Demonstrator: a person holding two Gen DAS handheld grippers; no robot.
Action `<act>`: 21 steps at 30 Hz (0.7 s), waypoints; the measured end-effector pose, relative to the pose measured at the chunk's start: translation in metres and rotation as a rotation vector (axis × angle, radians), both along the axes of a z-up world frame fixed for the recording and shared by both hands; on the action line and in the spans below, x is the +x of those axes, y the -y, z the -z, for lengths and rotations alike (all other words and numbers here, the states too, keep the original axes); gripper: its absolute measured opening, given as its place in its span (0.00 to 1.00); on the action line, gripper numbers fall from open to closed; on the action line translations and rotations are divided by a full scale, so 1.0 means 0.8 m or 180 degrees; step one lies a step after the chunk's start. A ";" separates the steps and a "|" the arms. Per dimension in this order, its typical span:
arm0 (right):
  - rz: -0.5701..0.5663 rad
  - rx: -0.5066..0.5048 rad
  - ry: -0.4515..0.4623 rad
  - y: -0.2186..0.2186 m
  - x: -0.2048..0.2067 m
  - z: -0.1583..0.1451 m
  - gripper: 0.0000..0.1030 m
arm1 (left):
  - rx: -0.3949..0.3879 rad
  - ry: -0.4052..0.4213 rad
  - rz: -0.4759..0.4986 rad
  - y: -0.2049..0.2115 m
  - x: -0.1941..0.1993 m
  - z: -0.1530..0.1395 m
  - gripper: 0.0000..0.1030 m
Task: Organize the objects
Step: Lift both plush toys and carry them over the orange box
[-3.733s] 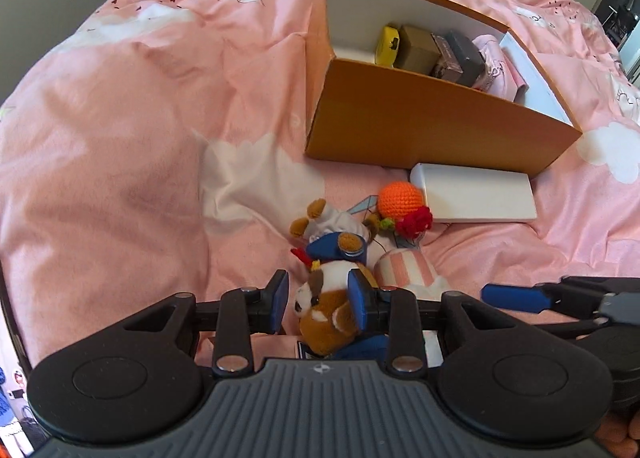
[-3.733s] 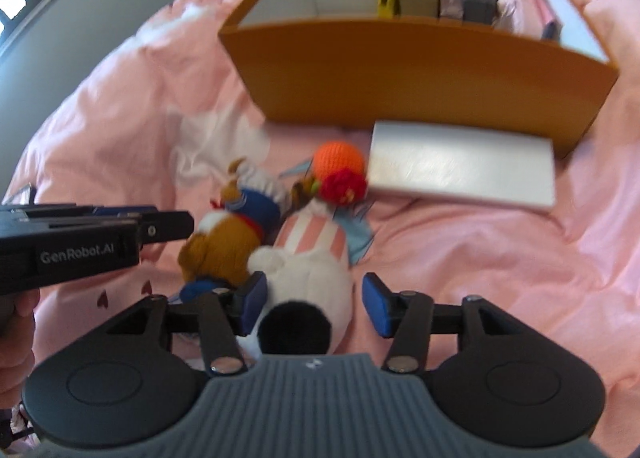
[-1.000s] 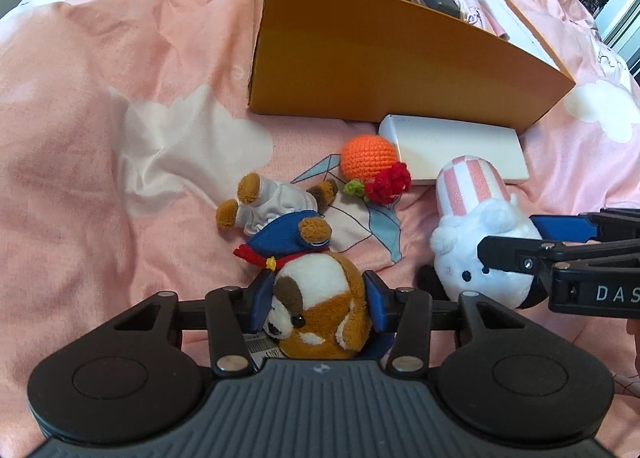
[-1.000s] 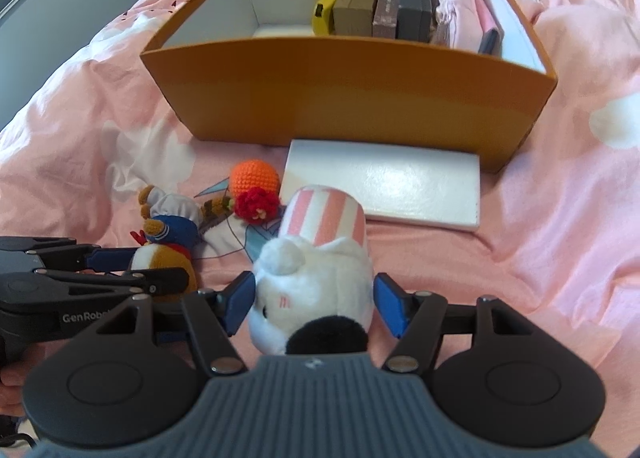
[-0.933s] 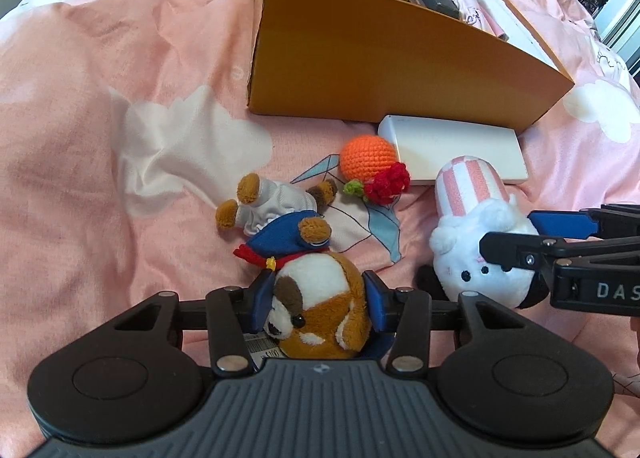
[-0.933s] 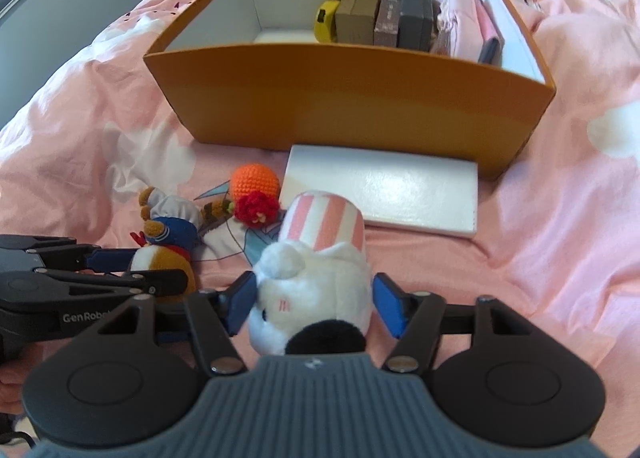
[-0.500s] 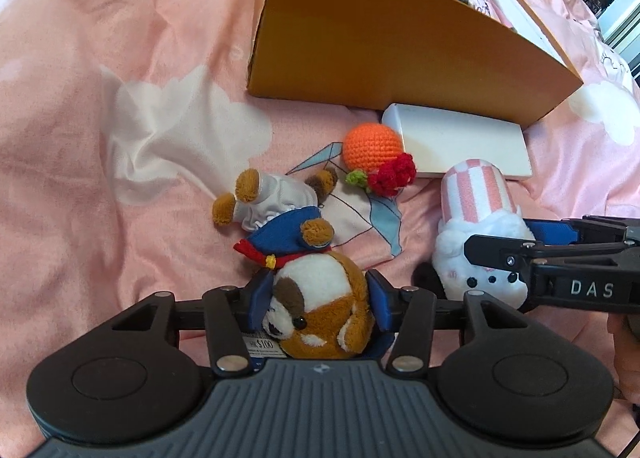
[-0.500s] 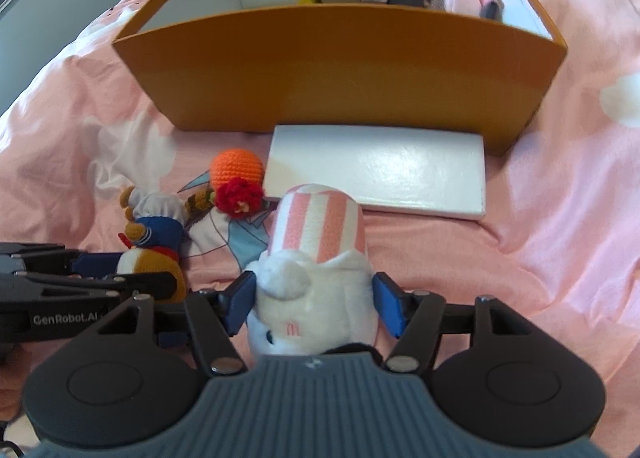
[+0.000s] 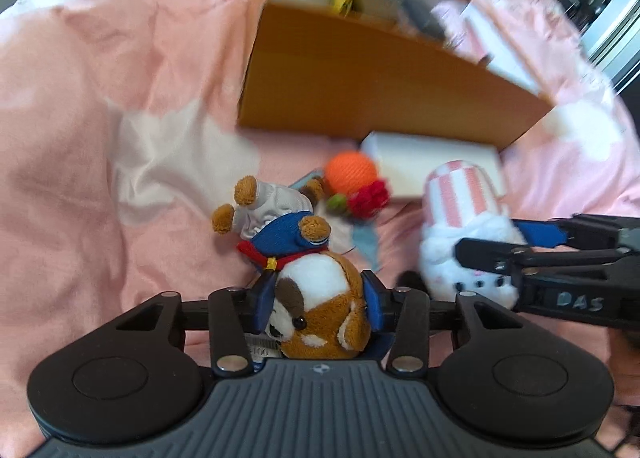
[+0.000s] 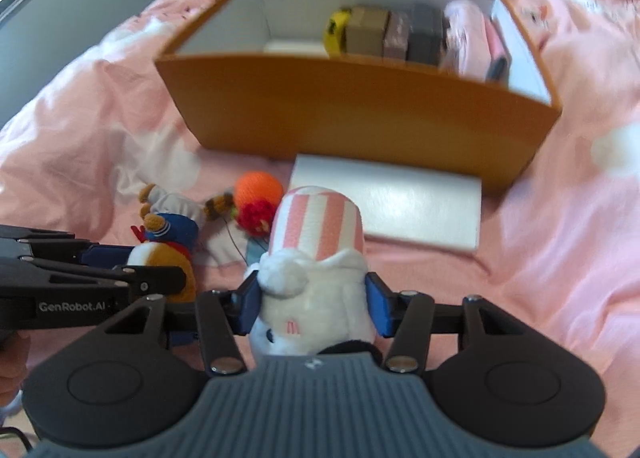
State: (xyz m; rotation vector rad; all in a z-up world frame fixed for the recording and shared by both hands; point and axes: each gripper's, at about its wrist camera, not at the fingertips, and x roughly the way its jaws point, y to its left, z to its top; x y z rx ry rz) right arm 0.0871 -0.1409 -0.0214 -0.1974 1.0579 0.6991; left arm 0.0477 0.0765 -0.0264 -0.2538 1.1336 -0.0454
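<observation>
A brown plush dog (image 9: 316, 278) in a blue sailor suit lies head toward me on the pink duvet. My left gripper (image 9: 318, 300) is closing and its blue pads press on the dog's head from both sides. A white plush (image 10: 316, 258) with a pink-striped body sits between the pads of my right gripper (image 10: 313, 306), which is also closing and squeezes its head. In the left wrist view the right gripper (image 9: 492, 240) reaches in from the right onto the white plush (image 9: 460, 202). The left gripper (image 10: 136, 266) enters the right wrist view from the left.
An open orange box (image 10: 360, 114) stands beyond the toys, with small boxes and pink items packed at its back right and free room at its left. A flat white box (image 10: 400, 202) lies before it. An orange crochet ball (image 10: 256, 188) with a red flower rests between the toys.
Both pairs of jaws have narrowed onto their plush toys. The right wrist view has risen slightly and shows more of the box's inside. The toys on the duvet lie as before.
</observation>
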 end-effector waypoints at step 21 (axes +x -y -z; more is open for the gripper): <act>-0.0170 0.0864 0.0787 0.001 0.046 -0.161 0.53 | -0.0378 0.1148 0.0070 -0.023 0.051 -0.172 0.50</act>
